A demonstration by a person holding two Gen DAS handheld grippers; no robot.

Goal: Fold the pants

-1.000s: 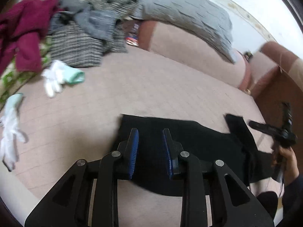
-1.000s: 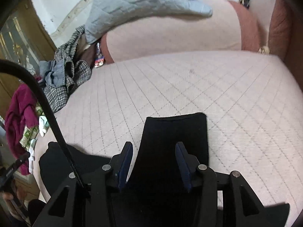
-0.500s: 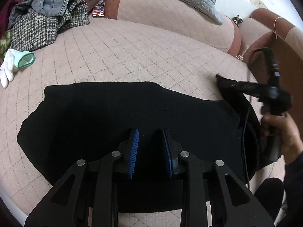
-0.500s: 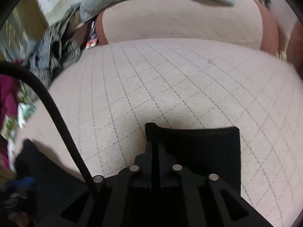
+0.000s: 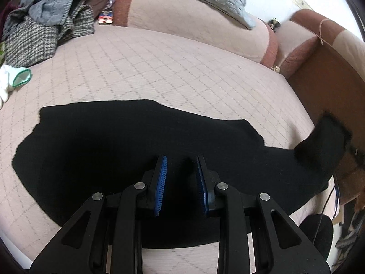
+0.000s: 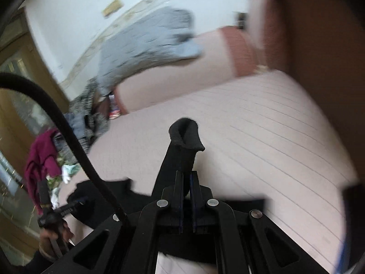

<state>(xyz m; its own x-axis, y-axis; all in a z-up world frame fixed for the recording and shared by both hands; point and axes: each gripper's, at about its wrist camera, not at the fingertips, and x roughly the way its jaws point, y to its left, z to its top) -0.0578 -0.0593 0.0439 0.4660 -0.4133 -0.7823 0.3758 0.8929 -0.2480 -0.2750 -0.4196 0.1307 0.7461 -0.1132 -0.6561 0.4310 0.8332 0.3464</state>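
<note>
Pinching black pants (image 6: 186,146), right gripper (image 6: 186,180) lifts.

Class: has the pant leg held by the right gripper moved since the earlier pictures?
Yes. The right gripper has lifted the pant leg off the pink bed cover, where it lay flat.

Motion blur smears the right-wrist view's sofa cushions (image 6: 173,80) and clothes pile (image 6: 86,123), while in the left-wrist view the black pants (image 5: 114,141) lose their lifted cuff to blur at the right edge.
</note>
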